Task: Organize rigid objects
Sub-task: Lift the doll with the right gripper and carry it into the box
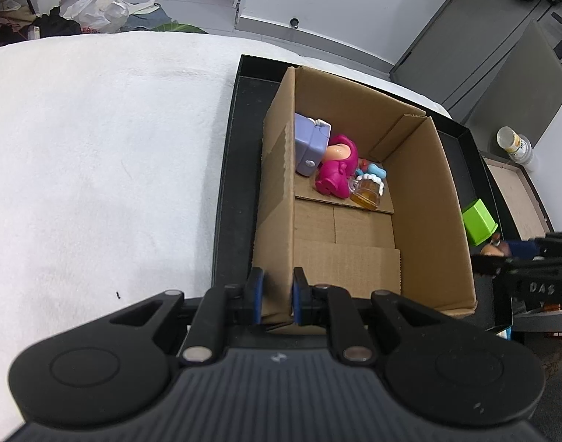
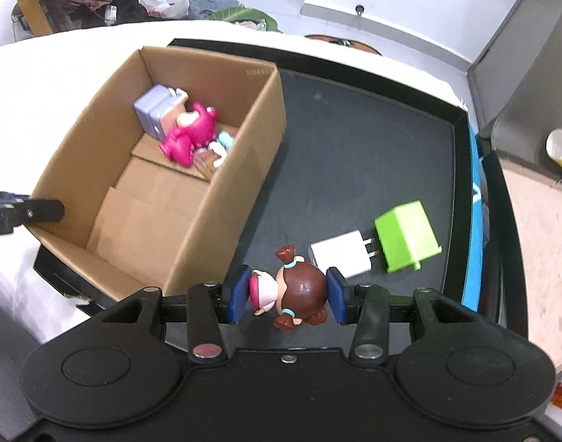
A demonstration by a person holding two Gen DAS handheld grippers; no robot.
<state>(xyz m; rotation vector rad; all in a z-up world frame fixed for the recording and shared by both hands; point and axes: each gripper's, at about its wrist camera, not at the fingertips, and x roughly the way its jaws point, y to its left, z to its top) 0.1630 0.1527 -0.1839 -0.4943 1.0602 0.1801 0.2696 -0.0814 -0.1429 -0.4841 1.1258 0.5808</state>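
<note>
Each gripper is black plastic. The left gripper [image 1: 275, 294] and right gripper [image 2: 288, 293] have blue pads on the fingers [image 2: 238, 293], round silver screws, ribbed tops and two big round bumps. White letters mark one side.

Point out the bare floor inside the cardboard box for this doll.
Free: the cardboard box floor nearest the left gripper, below the pink figure. Crowded: the far corner, with the purple toy and small jar.
</note>
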